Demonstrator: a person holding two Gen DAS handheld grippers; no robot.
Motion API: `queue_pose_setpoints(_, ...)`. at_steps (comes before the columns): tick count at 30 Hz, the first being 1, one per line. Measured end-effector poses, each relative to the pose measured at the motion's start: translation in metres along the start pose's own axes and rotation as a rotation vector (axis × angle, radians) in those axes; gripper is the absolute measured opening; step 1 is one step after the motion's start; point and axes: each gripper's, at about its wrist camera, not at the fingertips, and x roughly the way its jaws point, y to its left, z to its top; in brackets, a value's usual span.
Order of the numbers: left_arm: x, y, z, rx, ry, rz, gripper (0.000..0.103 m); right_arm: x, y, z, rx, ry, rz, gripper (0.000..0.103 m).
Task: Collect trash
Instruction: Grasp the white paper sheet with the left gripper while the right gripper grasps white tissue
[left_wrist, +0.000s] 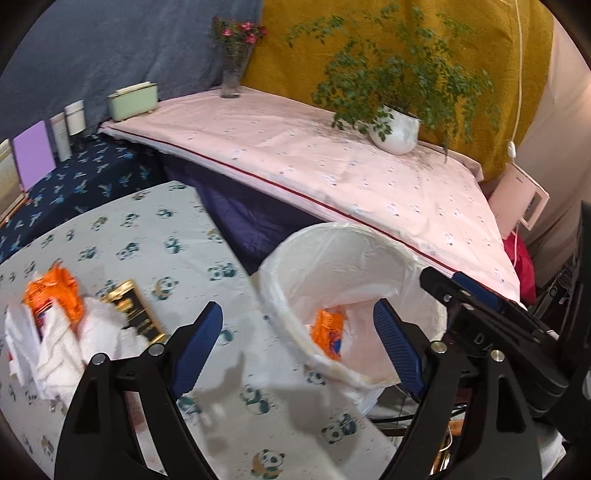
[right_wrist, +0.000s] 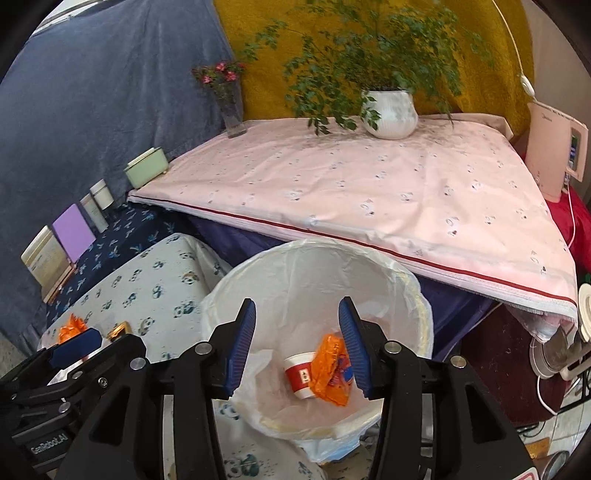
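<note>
Orange wrapper (left_wrist: 55, 295) and crumpled white tissues (left_wrist: 55, 354) lie on the panda-print surface (left_wrist: 155, 240), left of the lined bin (right_wrist: 406, 280). Light, soft, crinkly; I judge pinching a bunched fold best. My left tool (left_wrist: 299, 332) and right tool (right_wrist: 297, 343) gape empty.

A pink-sheeted table (right_wrist: 369, 192) stands against blue (right_wrist: 92, 92) and mustard hangings (right_wrist: 480, 55), bearing a potted fern (right_wrist: 389, 114).
</note>
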Motion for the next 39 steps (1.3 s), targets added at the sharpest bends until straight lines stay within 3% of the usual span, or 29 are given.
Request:
queue_pose_setpoints(17,-0.068,0.108,-0.029,-0.197,-0.059,0.246,0.080,-0.013,0.103,-0.025,-0.160,0.046,0.168,0.046)
queue_pose_setpoints(26,-0.079,0.180,-0.048,-0.288,-0.026,0.377,0.080,-0.007,0.160,-0.048,-0.255,0.104,0.243,0.046)
queue_pose_setpoints(34,-0.077,0.220,-0.058,-0.324,0.007,0.398,0.078,0.006,0.211,-0.070,-0.337,0.168,0.302,0.046)
queue_pose_setpoints(39,-0.067,0.236,-0.058,-0.338,0.034,0.374,0.062,0.018,0.238,-0.083,-0.379,0.212,0.337,0.046)
